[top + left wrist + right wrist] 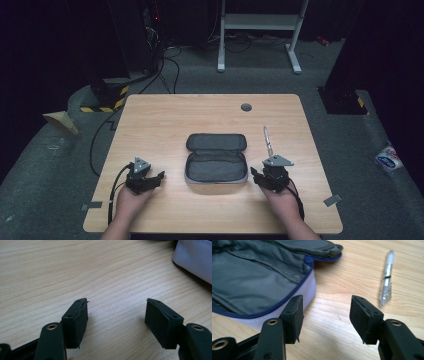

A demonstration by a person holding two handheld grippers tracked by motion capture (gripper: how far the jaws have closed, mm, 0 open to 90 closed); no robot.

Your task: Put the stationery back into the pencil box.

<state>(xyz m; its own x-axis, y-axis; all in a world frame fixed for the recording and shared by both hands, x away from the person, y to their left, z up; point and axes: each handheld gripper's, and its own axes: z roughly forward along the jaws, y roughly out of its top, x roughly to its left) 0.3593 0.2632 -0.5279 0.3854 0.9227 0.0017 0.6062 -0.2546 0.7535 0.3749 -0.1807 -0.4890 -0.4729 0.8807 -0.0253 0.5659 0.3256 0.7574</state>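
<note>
**Tongs parted and empty beside an open pouch**

Left gripper (148, 179): jaws wide apart, nothing between them, resting low over bare table (165, 115) at the near left, just beside the pouch.

Right gripper (263, 178): jaws apart, empty, at the near right.

Pencil case (216, 159): centre of the table, unzipped, lid folded back toward the far side, grey lining exposed; probably laid open to receive contents.

Pen (268, 140): clear-barrelled, lying loose just beyond the right gripper and right of the case, so within that hand's easy reach.
</note>
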